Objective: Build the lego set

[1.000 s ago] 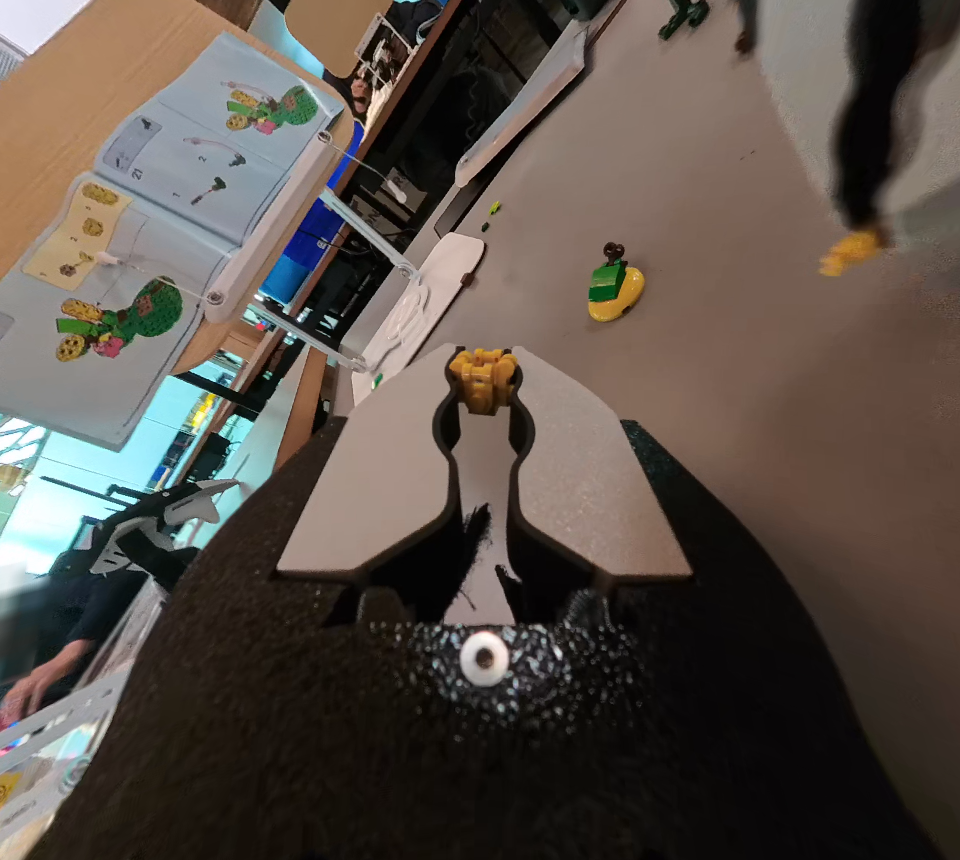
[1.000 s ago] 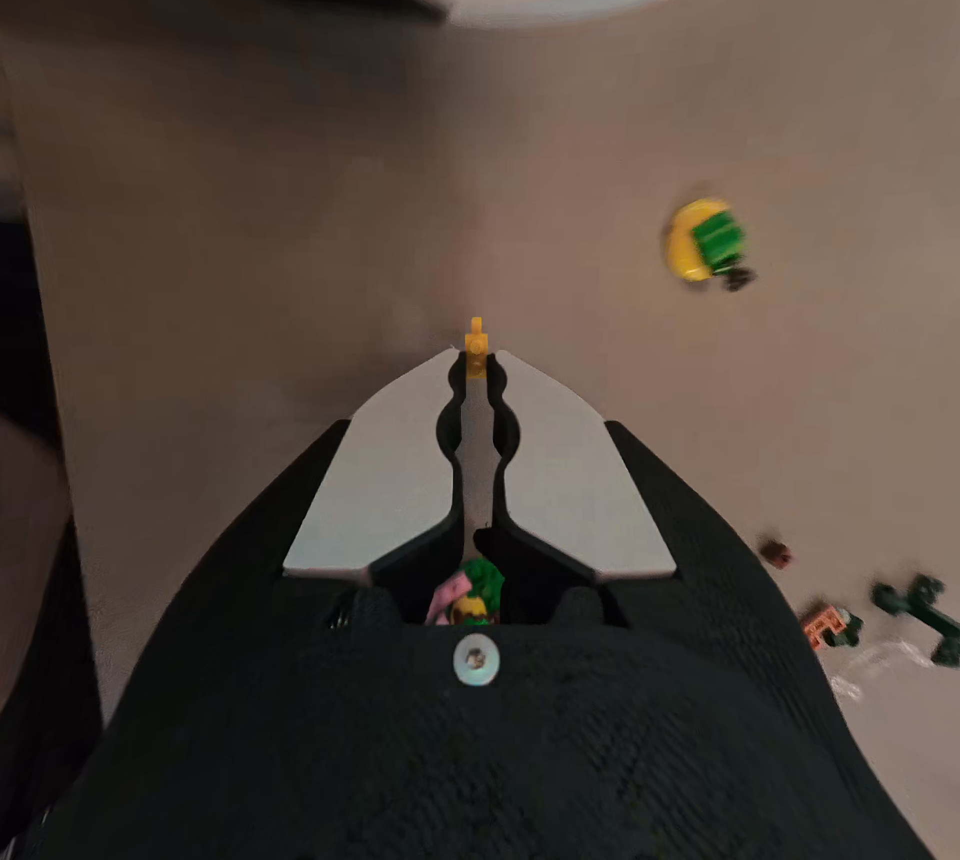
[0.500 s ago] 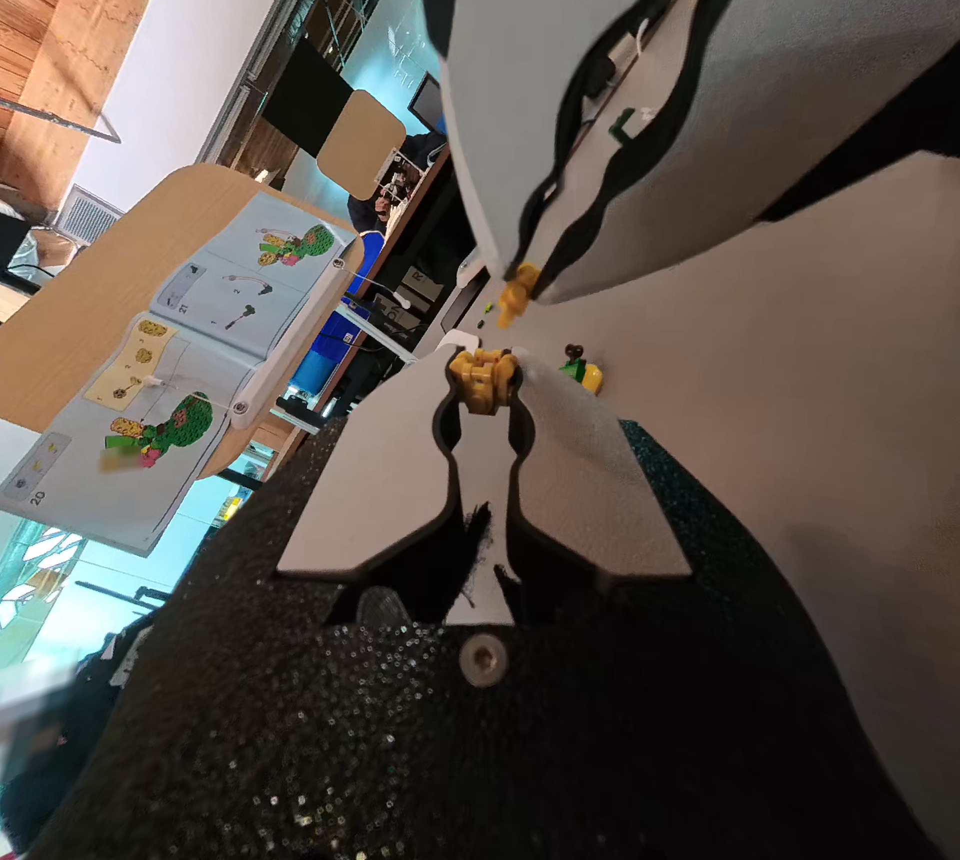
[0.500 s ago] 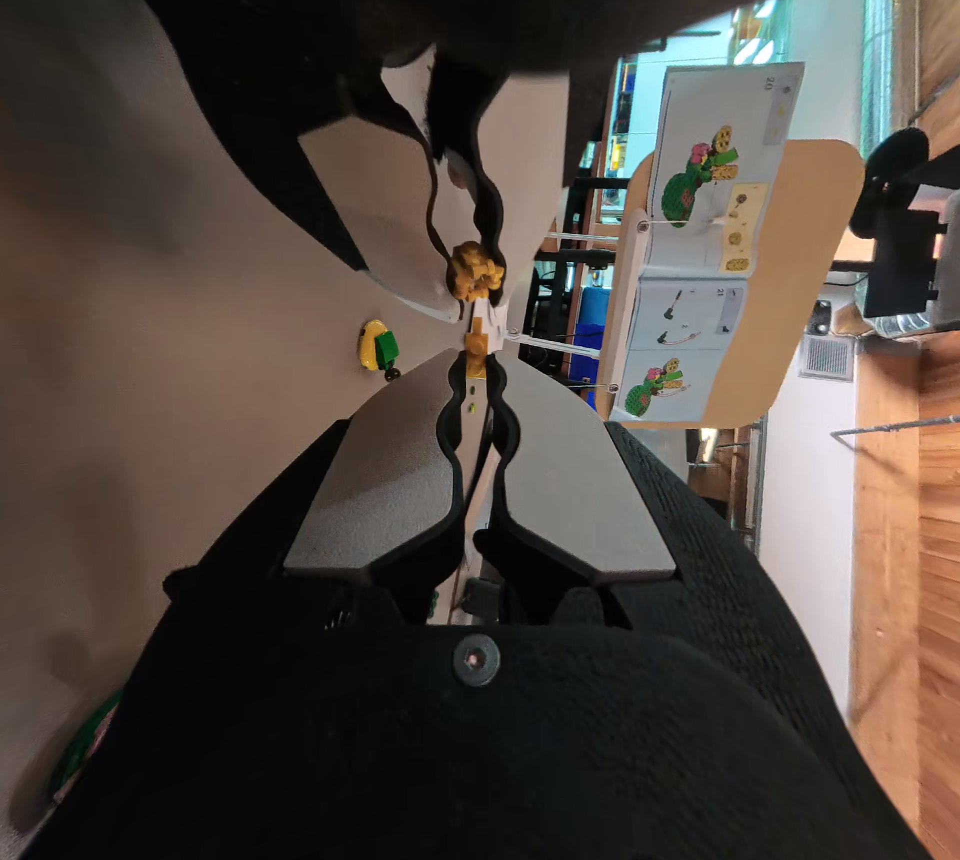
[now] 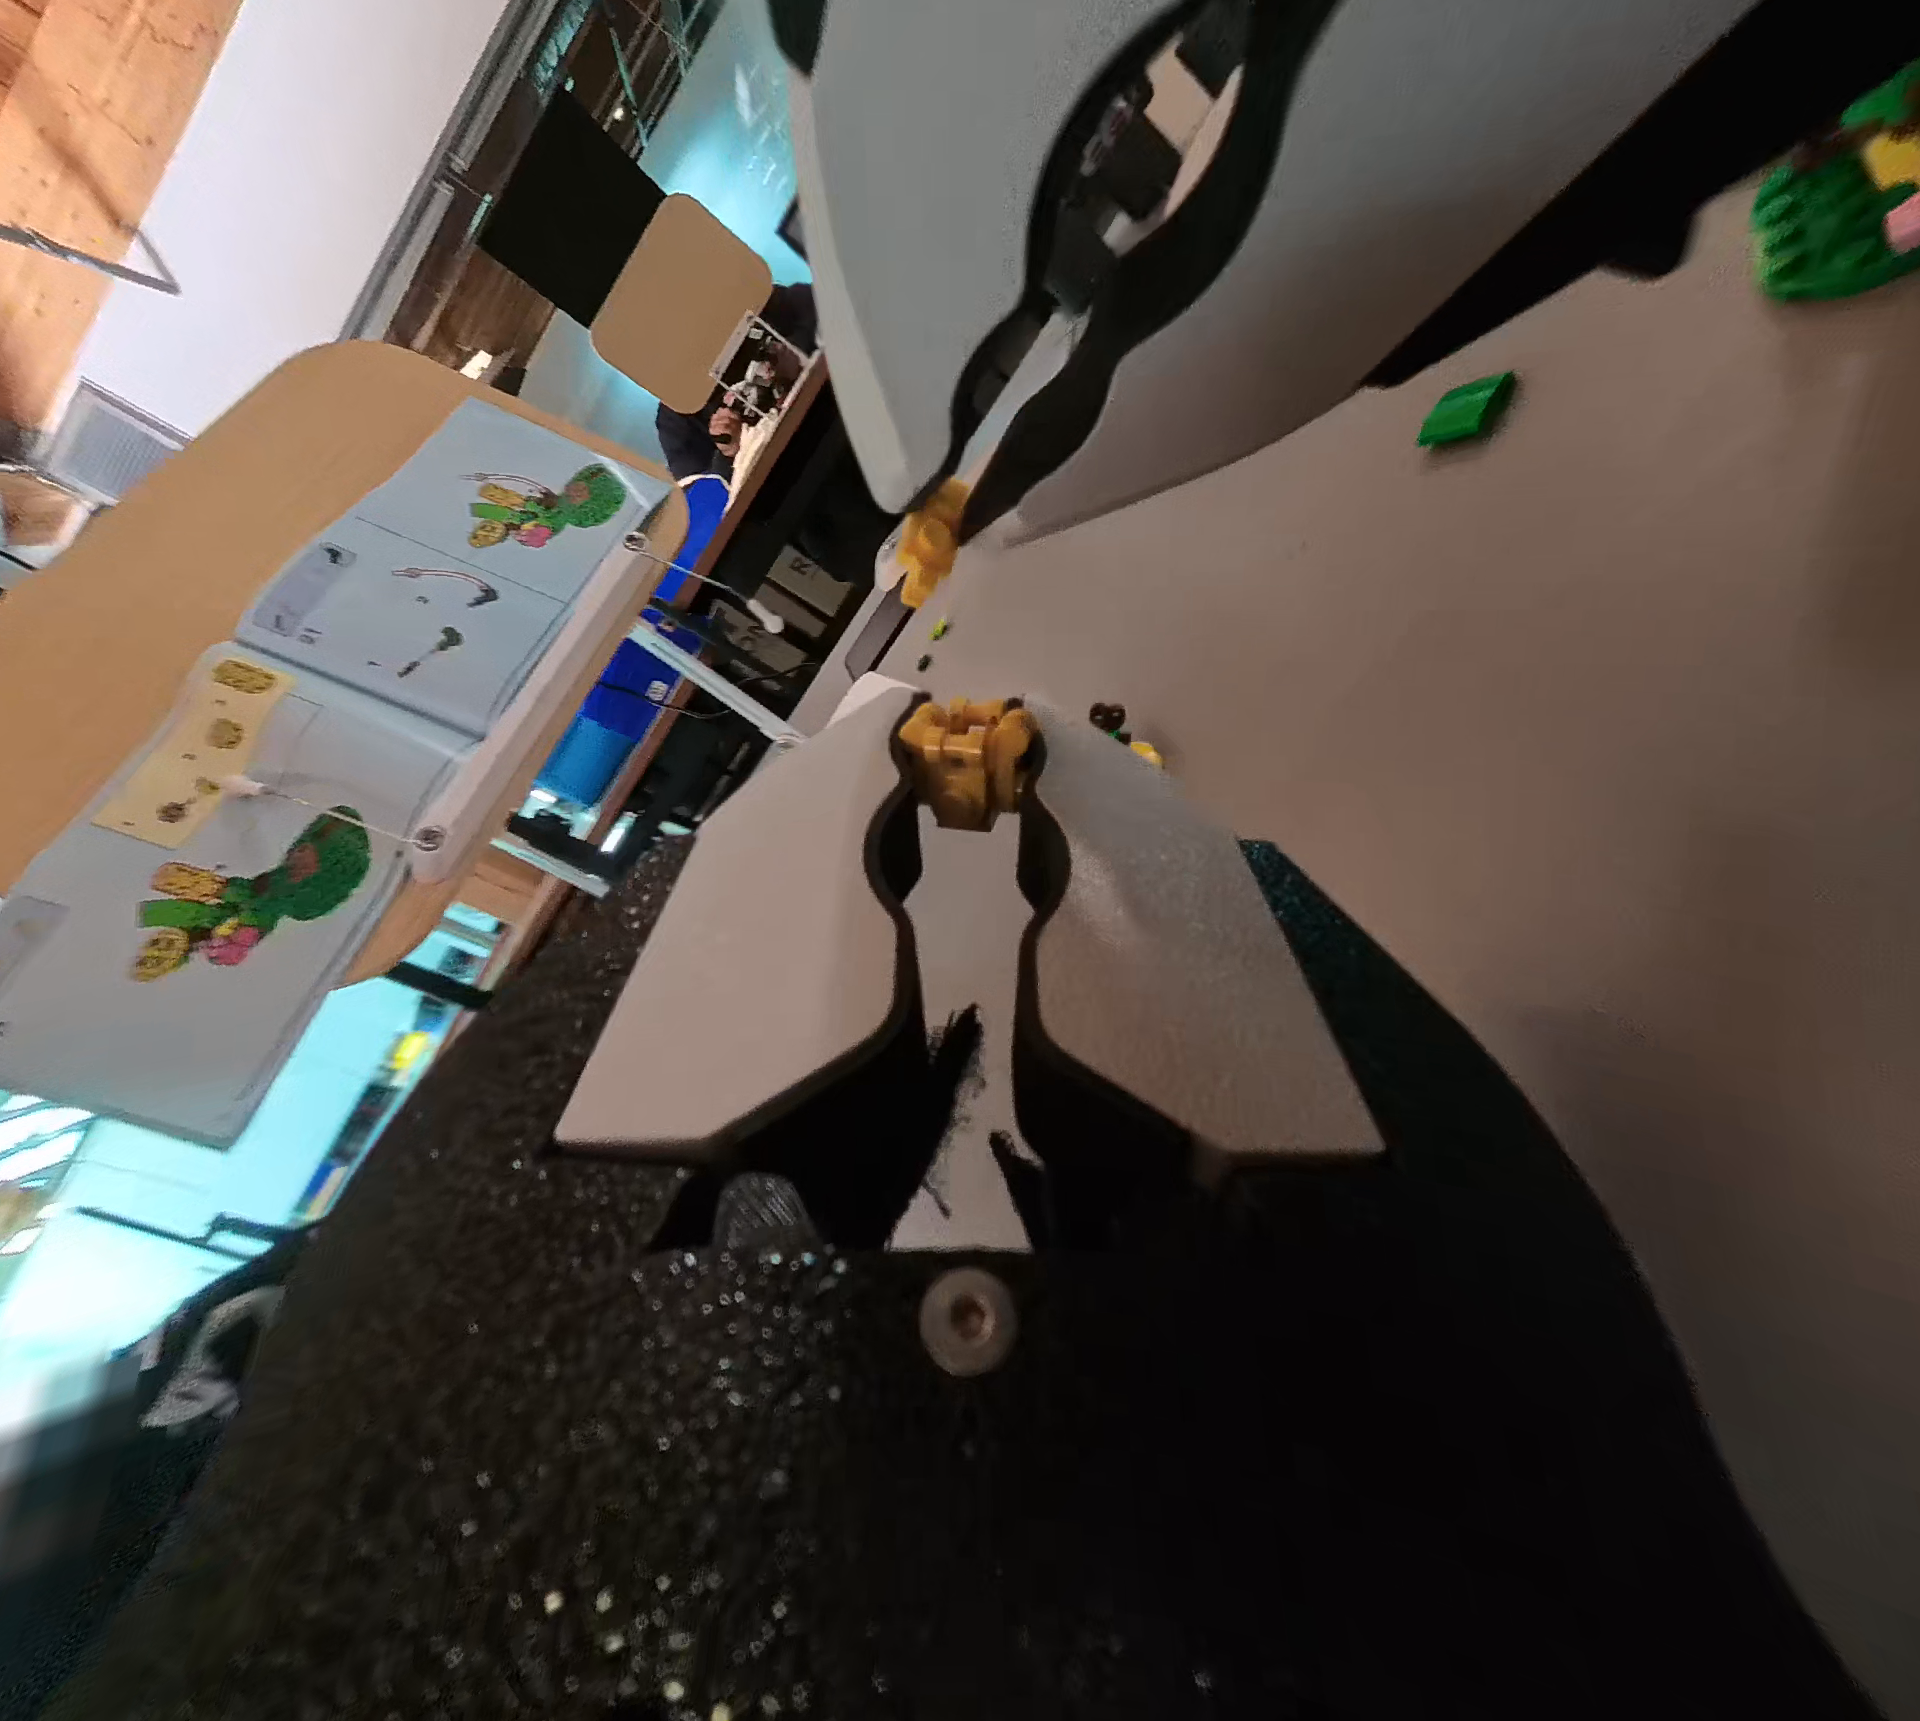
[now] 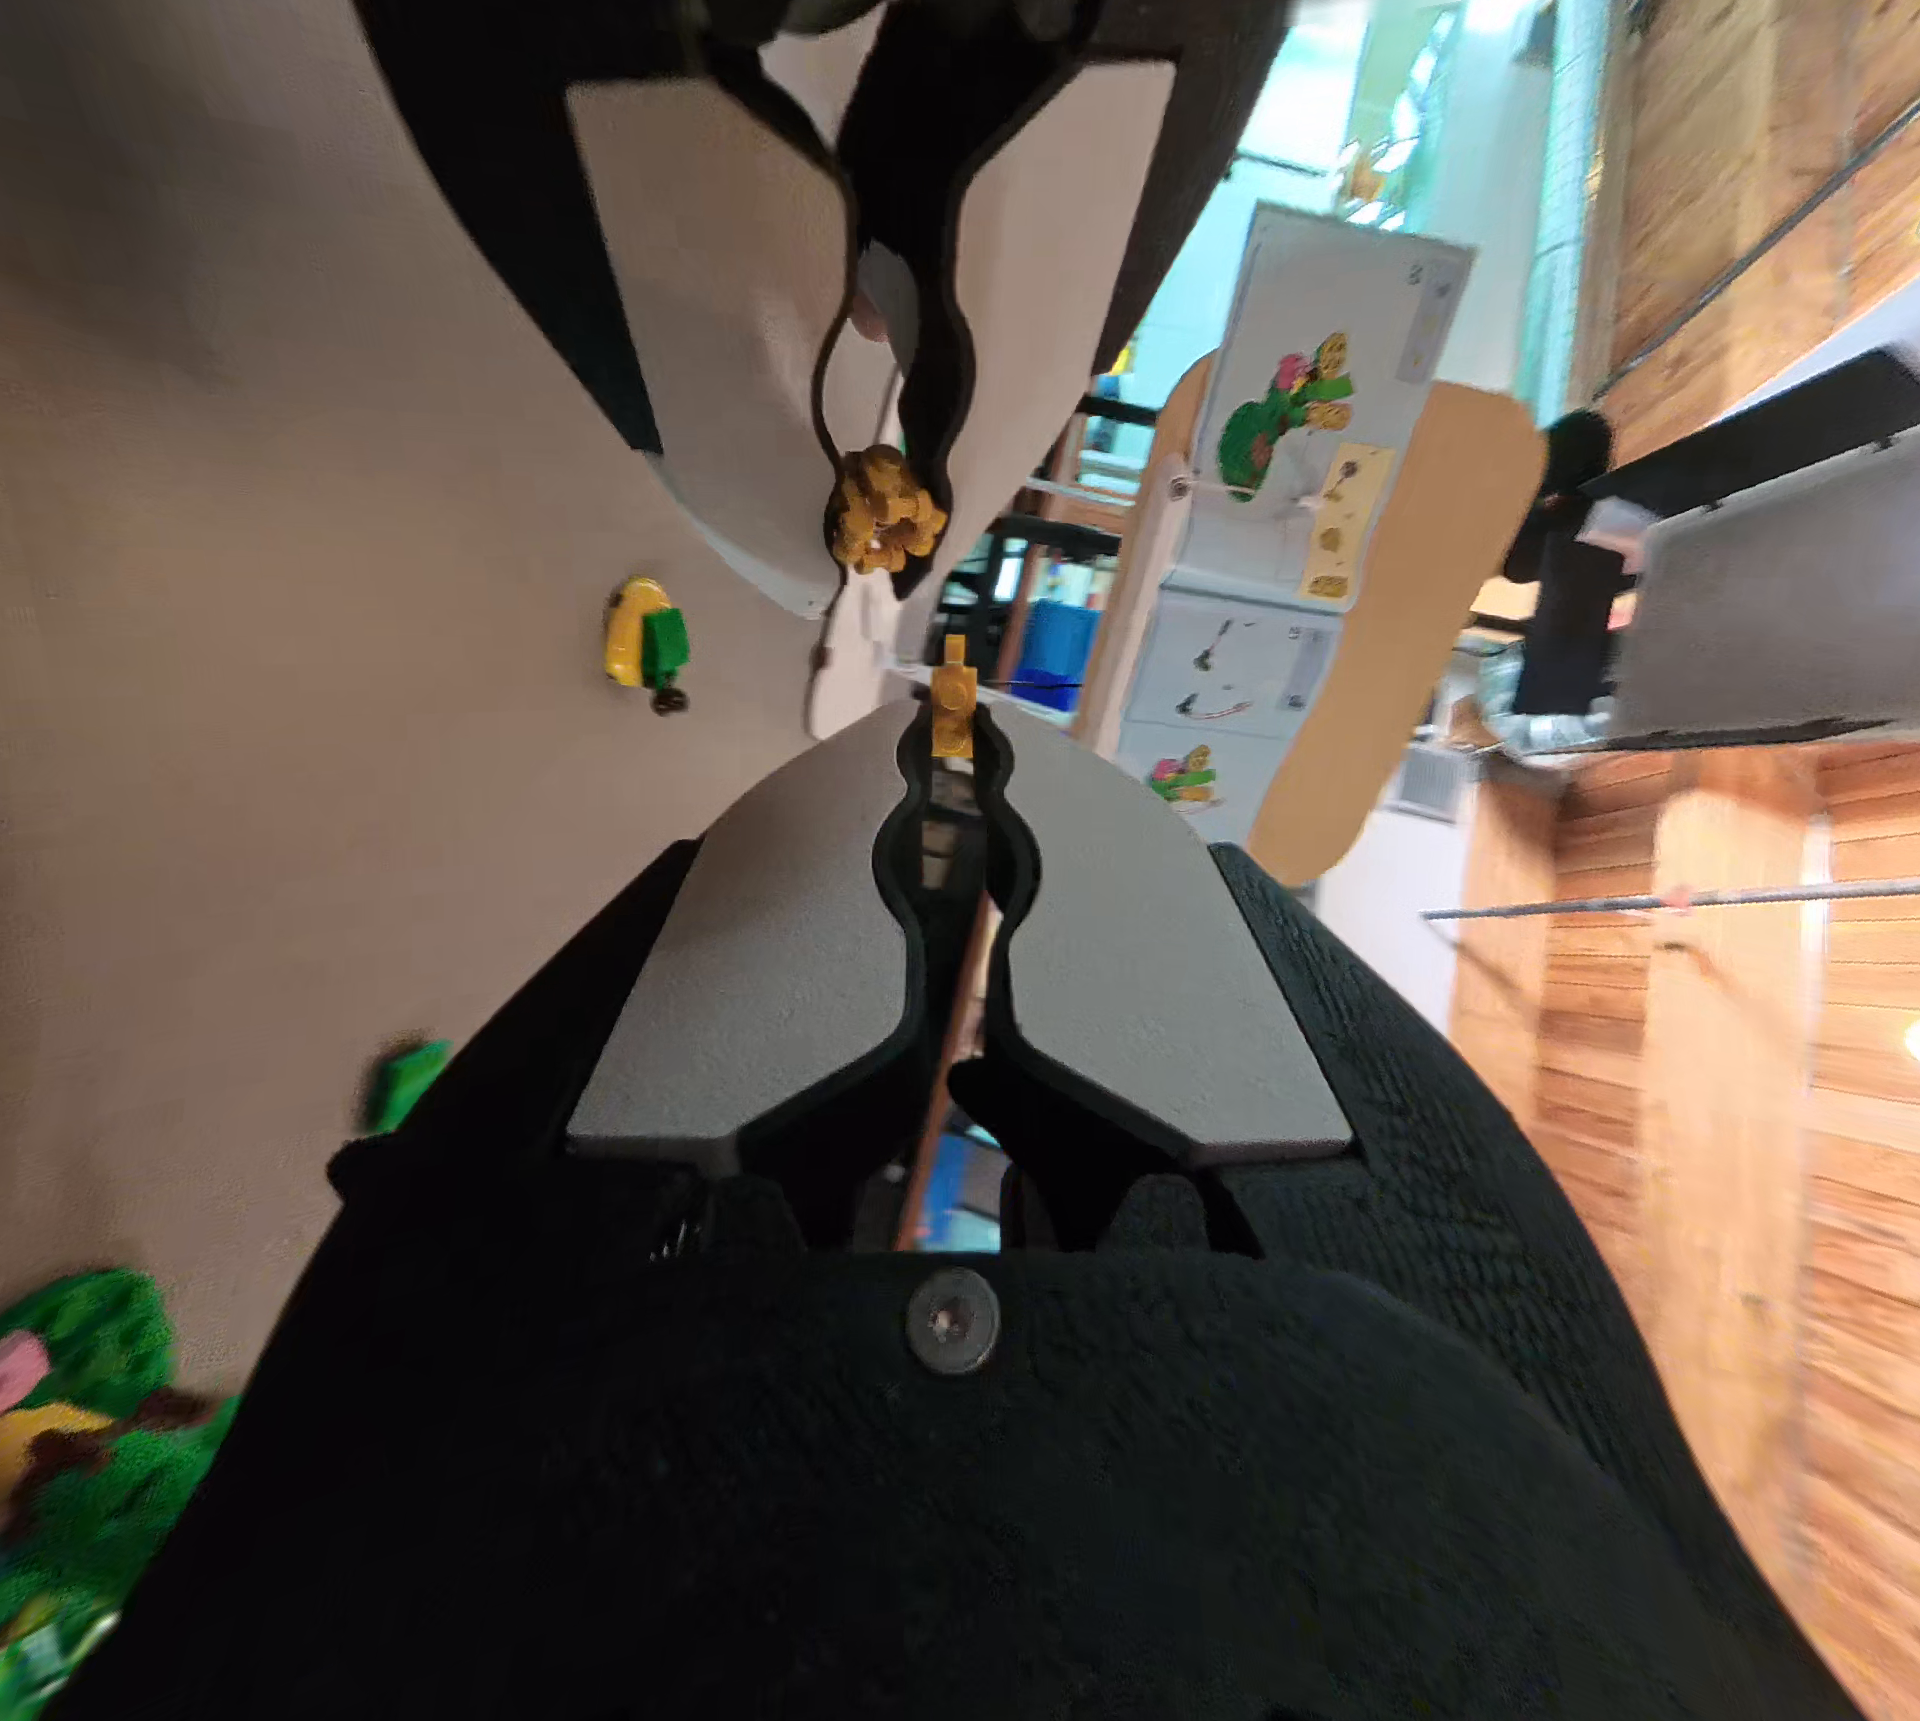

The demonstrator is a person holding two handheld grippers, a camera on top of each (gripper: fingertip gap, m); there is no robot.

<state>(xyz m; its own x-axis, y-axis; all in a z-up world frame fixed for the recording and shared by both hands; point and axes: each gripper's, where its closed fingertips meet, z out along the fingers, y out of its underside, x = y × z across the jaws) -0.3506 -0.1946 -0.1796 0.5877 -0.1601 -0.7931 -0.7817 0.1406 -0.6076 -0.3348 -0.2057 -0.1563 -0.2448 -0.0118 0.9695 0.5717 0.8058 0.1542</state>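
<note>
My left gripper [image 5: 964, 762] is shut on a round mustard-yellow flower assembly [image 5: 966, 762], which also shows in the right wrist view [image 6: 883, 511]. My right gripper [image 6: 951, 715] is shut on a small thin yellow-orange plate piece [image 6: 952, 700], which also shows in the left wrist view [image 5: 928, 547]. The two grippers face each other tip to tip above the grey table [image 5: 1507, 736], with a small gap between the two pieces. A yellow and green sub-assembly [image 6: 644, 645] lies on the table beyond them.
An open instruction booklet [image 5: 343, 705] stands on a wooden holder at the left. A loose green tile [image 5: 1465, 412] and a green bushy build [image 5: 1839, 217] lie on the table; the build also shows in the right wrist view [image 6: 83, 1422]. A white tray [image 6: 842, 684] lies near the table's edge.
Both grippers have tilted up from the table and come face to face. The right gripper's plate piece has drawn close to the flower assembly held in the left.
</note>
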